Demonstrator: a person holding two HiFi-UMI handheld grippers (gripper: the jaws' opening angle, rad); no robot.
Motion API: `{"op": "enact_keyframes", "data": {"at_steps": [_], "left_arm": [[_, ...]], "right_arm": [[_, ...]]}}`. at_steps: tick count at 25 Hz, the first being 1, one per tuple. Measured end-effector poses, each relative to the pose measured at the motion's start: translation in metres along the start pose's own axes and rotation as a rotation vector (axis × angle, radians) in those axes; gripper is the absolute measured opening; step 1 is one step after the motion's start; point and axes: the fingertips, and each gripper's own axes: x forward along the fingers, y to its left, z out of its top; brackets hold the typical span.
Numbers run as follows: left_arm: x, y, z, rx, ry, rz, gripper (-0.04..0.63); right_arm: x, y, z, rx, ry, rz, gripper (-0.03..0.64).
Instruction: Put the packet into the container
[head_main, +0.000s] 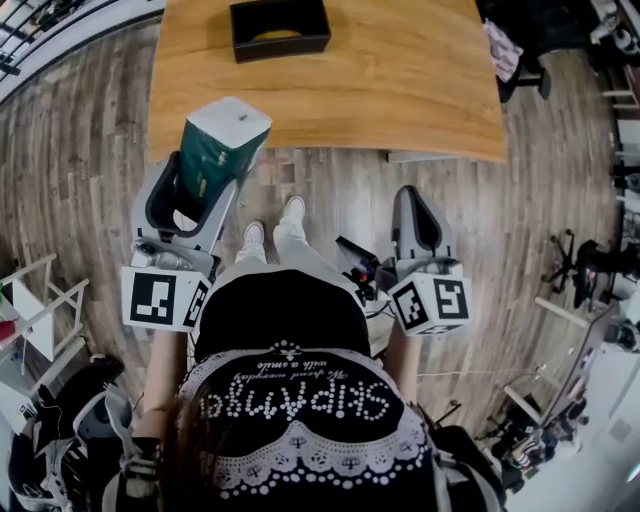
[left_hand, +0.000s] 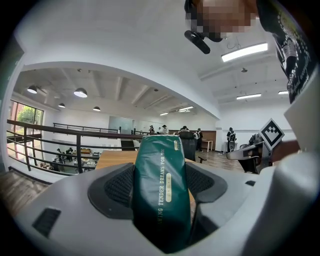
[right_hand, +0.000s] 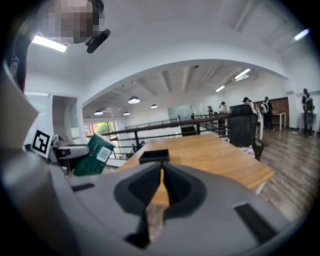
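At the left, the left gripper (head_main: 198, 182) is clamped on a dark green packet (head_main: 218, 148) with a white end, its 2 black pads (left_hand: 118, 187) pressing the packet's sides. The packet is held in the air, tilted, at the near edge of the wooden table (head_main: 400, 90). A black open container (head_main: 280, 28) sits on the table's far part, well apart from the packet. At the right, the right gripper (head_main: 420, 222) is over the plank floor (head_main: 90, 170), its 2 jaws together with nothing between them.
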Motion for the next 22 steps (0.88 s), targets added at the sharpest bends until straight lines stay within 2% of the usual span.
{"op": "enact_keyframes", "data": {"at_steps": [10, 22], "left_arm": [[0.027, -0.003, 0.009, 0.013, -0.029, 0.059, 0.351], [0.029, -0.007, 0.015, 0.002, -0.035, 0.14, 0.351]], "right_arm": [[0.023, -0.032, 0.019, -0.008, -0.025, 0.033, 0.038], [0.044, -0.042, 0.02, 0.007, -0.037, 0.106, 0.038]]}}
